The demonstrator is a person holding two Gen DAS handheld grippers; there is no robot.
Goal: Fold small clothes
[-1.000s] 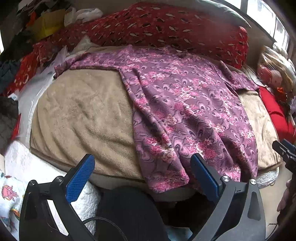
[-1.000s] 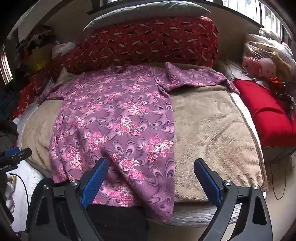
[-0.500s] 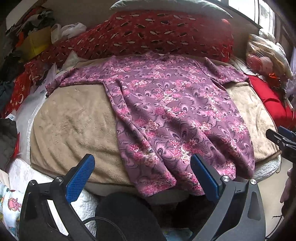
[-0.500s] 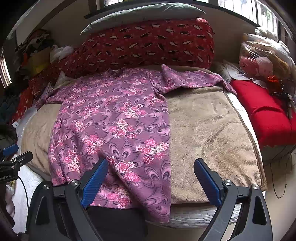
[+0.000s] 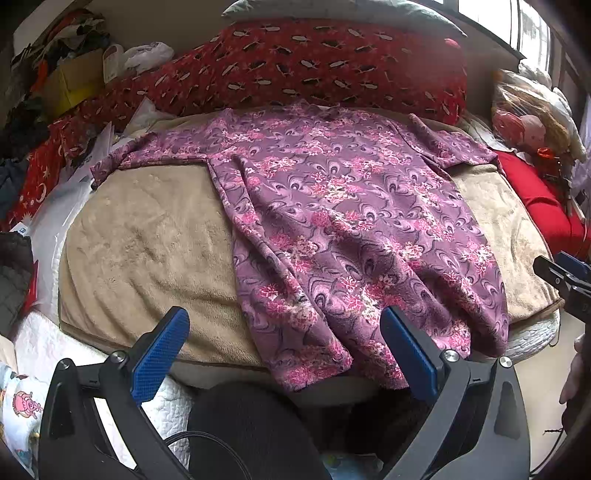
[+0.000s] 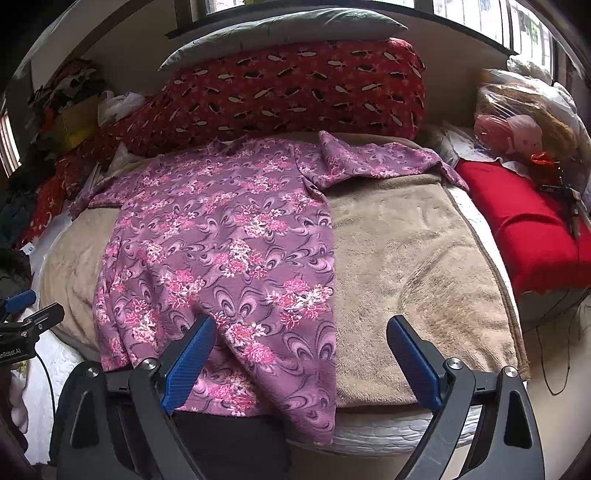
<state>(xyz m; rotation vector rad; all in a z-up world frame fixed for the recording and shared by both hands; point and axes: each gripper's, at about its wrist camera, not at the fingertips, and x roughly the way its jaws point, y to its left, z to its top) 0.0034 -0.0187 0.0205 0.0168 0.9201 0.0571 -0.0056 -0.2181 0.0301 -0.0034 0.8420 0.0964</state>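
A purple floral garment (image 5: pixel 343 221) (image 6: pixel 229 251) lies spread flat on the beige blanket (image 5: pixel 147 243) (image 6: pixel 413 266), sleeves out to both sides, its hem hanging over the near edge of the bed. My left gripper (image 5: pixel 284 354) stands open near the hem's left part, nothing between its blue pads. My right gripper (image 6: pixel 299 362) is open too, over the hem's right corner and bare blanket, holding nothing. Each gripper also shows at the edge of the other's view, the right one (image 5: pixel 565 277) and the left one (image 6: pixel 26 321).
A long red patterned bolster (image 5: pixel 314 70) (image 6: pixel 295 92) lies behind the garment with a grey pillow (image 6: pixel 288 29) on top. A red cushion (image 6: pixel 524 229) and bagged toys (image 6: pixel 517 122) sit at the right. Piled clutter (image 5: pixel 62 74) fills the left. A dark rounded object (image 5: pixel 255 432) is below the bed edge.
Both views have pulled back and risen, so more of the garment and bolster shows. The left gripper's view has swung right, centring the garment. Both grippers stay open.
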